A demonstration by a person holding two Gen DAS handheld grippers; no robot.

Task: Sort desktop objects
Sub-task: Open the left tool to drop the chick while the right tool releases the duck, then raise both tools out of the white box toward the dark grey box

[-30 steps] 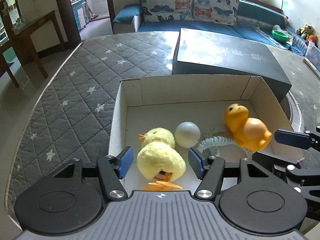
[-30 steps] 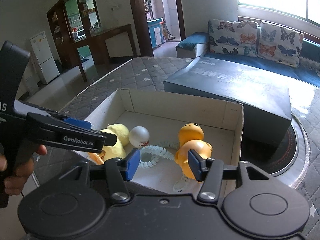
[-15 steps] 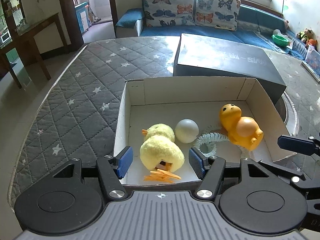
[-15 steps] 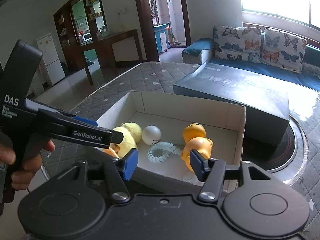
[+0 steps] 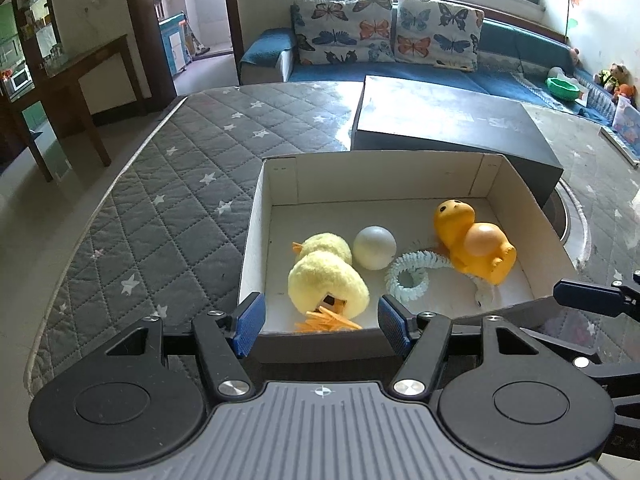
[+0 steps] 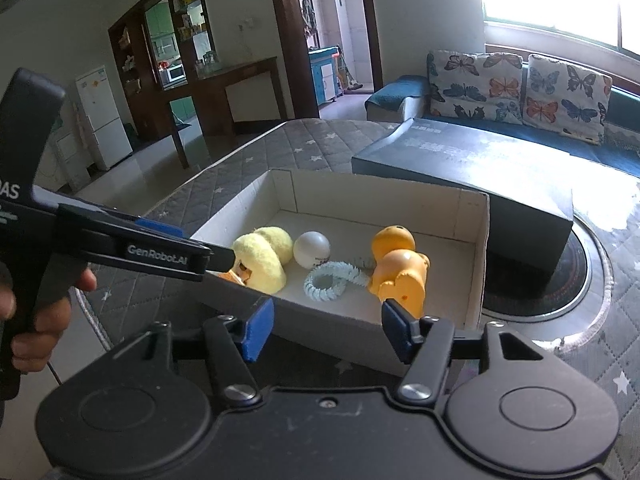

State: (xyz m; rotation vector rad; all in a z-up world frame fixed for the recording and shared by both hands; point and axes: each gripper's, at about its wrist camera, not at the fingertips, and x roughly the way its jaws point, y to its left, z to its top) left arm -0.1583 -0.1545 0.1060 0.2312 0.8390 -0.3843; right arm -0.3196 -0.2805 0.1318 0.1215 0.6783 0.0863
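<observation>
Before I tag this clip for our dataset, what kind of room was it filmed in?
Most likely a home living room: a blue sofa with butterfly-print cushions stands under a window, a white fridge shows beyond, and a white cardboard box of toys sits on a quilted star-pattern cover.

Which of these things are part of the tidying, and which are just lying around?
Part of the job: white box, fluffy yellow chick, white ball, pale blue coil, orange rubber duck.

Just lying about: big dark box, butterfly cushions.
</observation>
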